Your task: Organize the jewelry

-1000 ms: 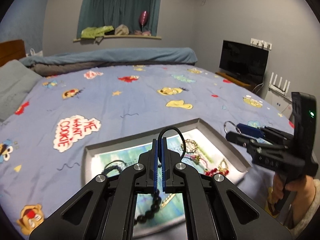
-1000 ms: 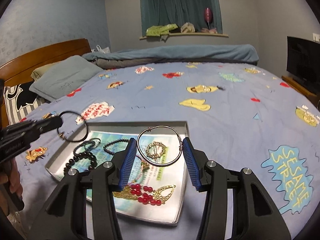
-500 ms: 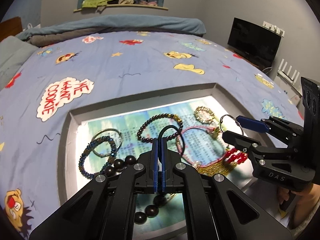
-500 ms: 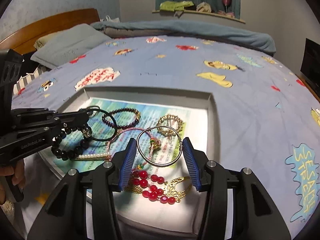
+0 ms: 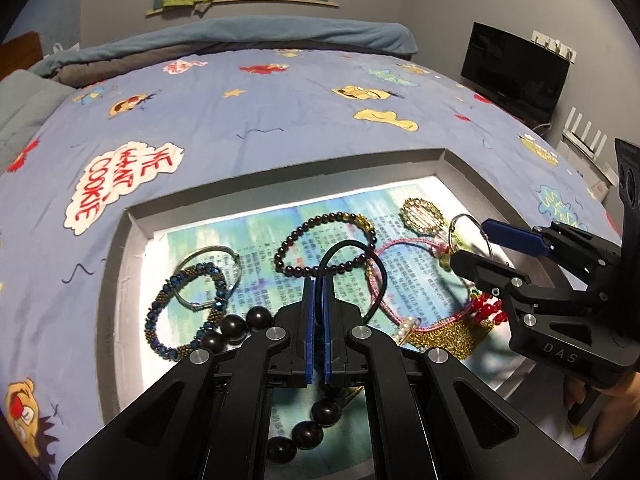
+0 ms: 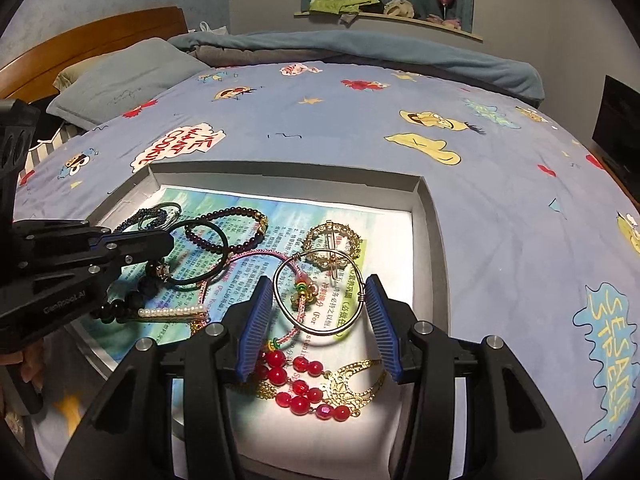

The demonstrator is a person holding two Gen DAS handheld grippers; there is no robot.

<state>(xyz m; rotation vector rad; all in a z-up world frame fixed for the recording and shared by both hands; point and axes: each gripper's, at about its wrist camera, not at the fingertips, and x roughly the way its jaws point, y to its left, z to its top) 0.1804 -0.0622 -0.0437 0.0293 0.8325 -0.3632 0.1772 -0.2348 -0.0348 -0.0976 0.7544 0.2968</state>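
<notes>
- Now the left hand-held gripper is pinched narrow on a thin black elastic loop, which arches just ahead of its blue pads.
- The right hand-held gripper holds a round wire hoop between its ribbed fingers.
- Both hover over the grey tray; red beads lie under the right one.

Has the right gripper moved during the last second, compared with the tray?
Yes. The right gripper, shut on the silver wire bangle, has come down and forward: it now hangs low over the gray tray, above the red bead jewelry.
</notes>
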